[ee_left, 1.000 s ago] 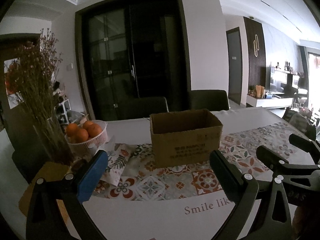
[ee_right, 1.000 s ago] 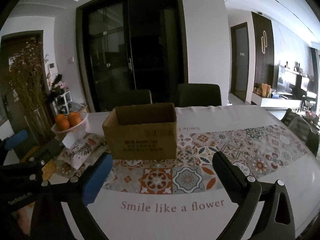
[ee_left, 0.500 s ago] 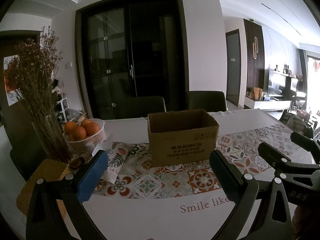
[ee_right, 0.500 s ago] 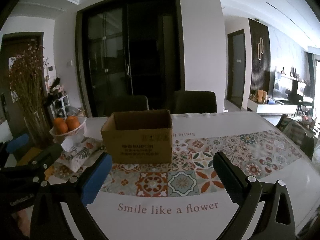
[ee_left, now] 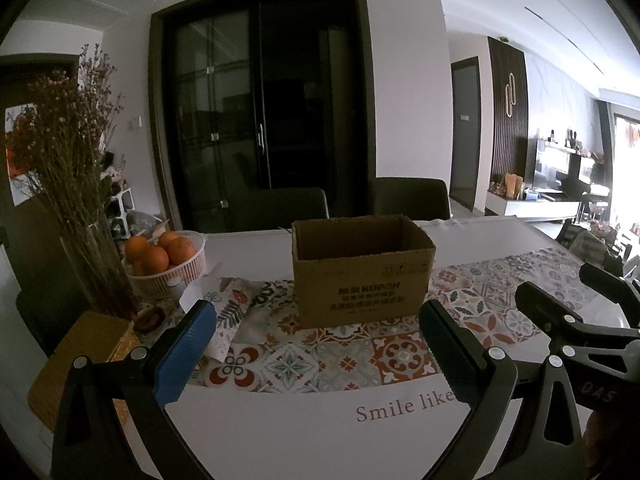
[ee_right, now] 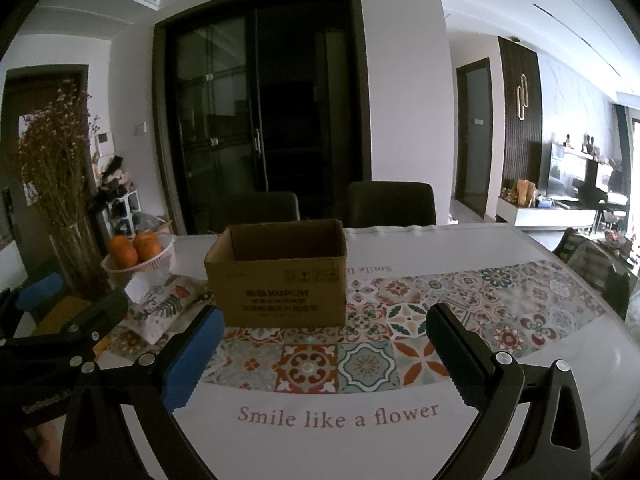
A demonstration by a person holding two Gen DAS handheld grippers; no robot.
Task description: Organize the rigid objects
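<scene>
Evidently both grippers have drawn back and risen slightly over the last second, since the cardboard box now sits a little lower and smaller in each view than it did; that reads as a survey before any pick, so the organizing looks barely begun. Nearest, the left gripper [ee_left: 316, 344] hangs over the white edge of the counter [ee_right: 580, 364] with its jaws spread wide and nothing between them, and the right gripper [ee_right: 324, 344] hovers just to its right, equally wide open and empty. Beyond the fingertips lies the patterned tile runner [ee_right: 360, 364], and on it, straight ahead of the left gripper and slightly left of centre for the right one, stands the cardboard box [ee_left: 362, 276], upright, top open, well apart from both grippers; whether it holds anything cannot be told from this angle. Ahead and to the left of both grippers are a floral pouch [ee_left: 240, 312], a white basket of oranges [ee_left: 168, 264] and a vase of dried flowers [ee_left: 84, 216]. No loose rigid object to gather is plainly visible yet.
</scene>
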